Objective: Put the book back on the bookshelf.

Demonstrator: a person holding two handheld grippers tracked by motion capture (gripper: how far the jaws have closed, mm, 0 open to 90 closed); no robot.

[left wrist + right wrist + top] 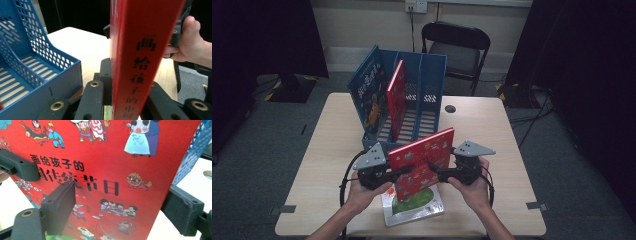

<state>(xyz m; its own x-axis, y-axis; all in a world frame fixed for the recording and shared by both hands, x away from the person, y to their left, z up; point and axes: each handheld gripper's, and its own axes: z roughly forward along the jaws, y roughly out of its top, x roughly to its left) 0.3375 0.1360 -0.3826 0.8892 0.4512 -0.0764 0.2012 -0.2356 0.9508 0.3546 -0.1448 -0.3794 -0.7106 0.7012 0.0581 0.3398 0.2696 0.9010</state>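
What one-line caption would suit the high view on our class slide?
Left tongs grip a red picture book upright before the blue file rack; right tongs stand open beside it.

High cam looks down; tongs cams close, sharing red book.

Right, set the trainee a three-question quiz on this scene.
1. True or false: the left tool is clamped on the red book held up over the table.
2. How many books stand in the blue rack? A one, B two, C four.
3. What lies flat on the table under the held book?

Key:
1. True.
2. B: a blue book and a second red book.
3. A white and green book.
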